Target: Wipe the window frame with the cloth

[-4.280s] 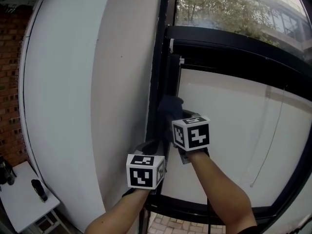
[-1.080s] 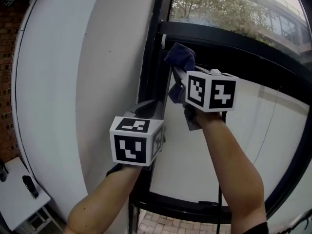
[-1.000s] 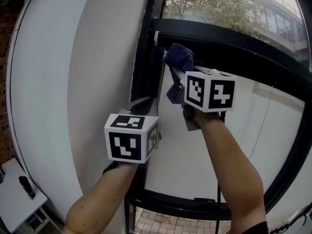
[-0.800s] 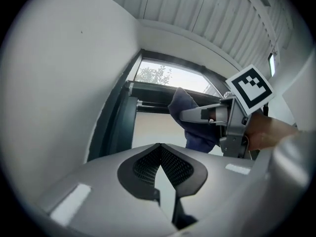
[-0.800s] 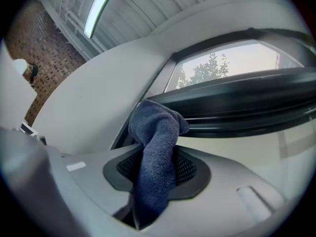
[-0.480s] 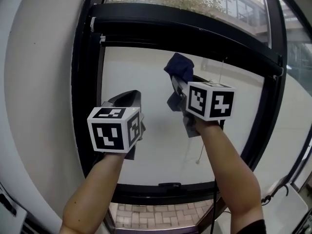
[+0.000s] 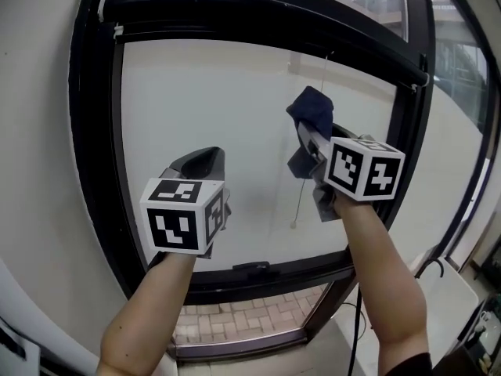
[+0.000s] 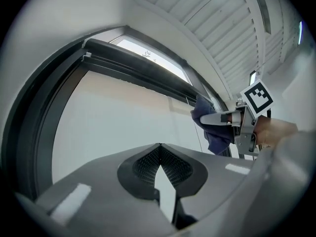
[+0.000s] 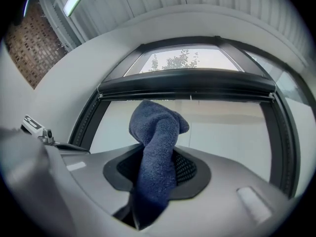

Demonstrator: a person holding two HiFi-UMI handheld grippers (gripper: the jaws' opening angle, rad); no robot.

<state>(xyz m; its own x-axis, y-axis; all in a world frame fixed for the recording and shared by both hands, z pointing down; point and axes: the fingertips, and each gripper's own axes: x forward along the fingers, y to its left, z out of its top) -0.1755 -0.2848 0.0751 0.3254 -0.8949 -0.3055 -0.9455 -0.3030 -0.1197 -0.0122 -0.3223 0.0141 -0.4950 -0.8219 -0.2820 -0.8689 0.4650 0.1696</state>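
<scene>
Two claws entered, both raised before the window. We record the left claw (image 8: 159, 151) with jaws pressed together at the tips, nothing between them. We record the right claw (image 9: 159, 157) clamped on a dark blue terry cloth (image 9: 155, 127), bunched end standing above the tips, tail hanging below. Cloth location: in front of the pale blind (image 7: 219, 108), apart from the black rectangular window frame (image 7: 92, 139); no wiping contact.

Risks, in our judgement: the cloth is pinched along one narrow fold, so dragging it on the frame could pull it loose; the thin blind cord (image 7: 298, 206) hangs just beside the right claw and could snag; bare claw tips could scrape the frame if the fabric slips aside.

Room: we note frame uprights at left and right, the top bar (image 7: 258, 14) above, the bottom bar (image 7: 235, 282) below, open space between the claws.
</scene>
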